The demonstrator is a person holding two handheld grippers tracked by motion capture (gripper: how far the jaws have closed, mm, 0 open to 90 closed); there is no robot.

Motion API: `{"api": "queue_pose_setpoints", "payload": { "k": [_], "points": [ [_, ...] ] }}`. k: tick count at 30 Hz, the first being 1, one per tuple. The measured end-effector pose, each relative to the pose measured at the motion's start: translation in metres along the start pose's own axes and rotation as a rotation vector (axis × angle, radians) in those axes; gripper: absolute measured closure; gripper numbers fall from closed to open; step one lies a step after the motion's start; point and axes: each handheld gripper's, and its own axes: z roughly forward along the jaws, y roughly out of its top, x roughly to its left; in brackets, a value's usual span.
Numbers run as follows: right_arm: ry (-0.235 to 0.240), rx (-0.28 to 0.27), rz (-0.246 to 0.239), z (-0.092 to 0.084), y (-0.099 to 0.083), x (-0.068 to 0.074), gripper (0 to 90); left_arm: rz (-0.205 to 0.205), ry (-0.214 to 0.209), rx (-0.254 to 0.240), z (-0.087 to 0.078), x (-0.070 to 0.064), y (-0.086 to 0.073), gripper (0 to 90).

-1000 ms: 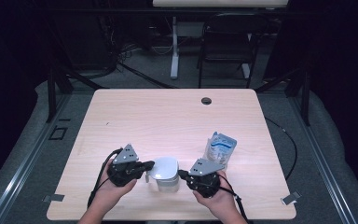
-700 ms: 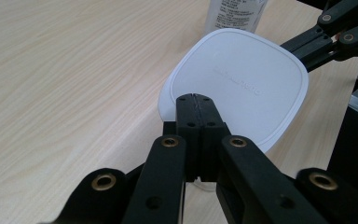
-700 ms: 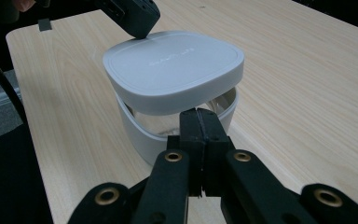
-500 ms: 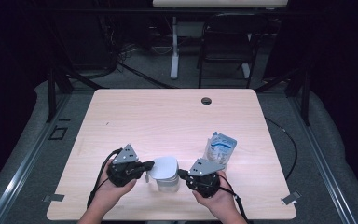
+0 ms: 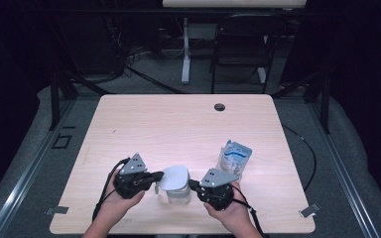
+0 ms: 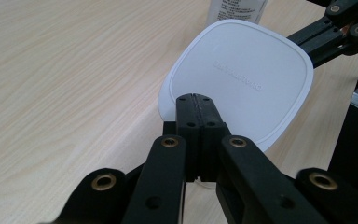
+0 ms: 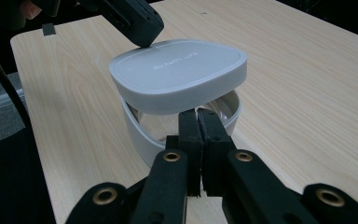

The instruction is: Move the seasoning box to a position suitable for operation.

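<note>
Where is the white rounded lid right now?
In the high view, the white rounded lid sits near the table's front edge, lifted over the clear container, between the left gripper and right gripper.

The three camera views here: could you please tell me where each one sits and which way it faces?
High view: fixed above the person's side, looking forward and down on the table; forearms, left gripper, right gripper show.
Left gripper view: rides the left gripper, looking along its shut jaws at the white lid.
Right gripper view: rides the right gripper, facing the container beneath the lid.
Shared: all three show the lid.
</note>
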Motion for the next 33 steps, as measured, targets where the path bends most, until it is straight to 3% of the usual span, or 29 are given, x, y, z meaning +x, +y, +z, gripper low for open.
{"api": "queue_pose_setpoints", "payload": {
  "k": [33],
  "points": [
    [0.007, -0.025, -0.003, -0.0020, 0.0047, 0.0039, 87.4, -0.006, 0.006, 0.006, -0.0015, 0.0001, -0.0027, 90.0]
  ]
}}
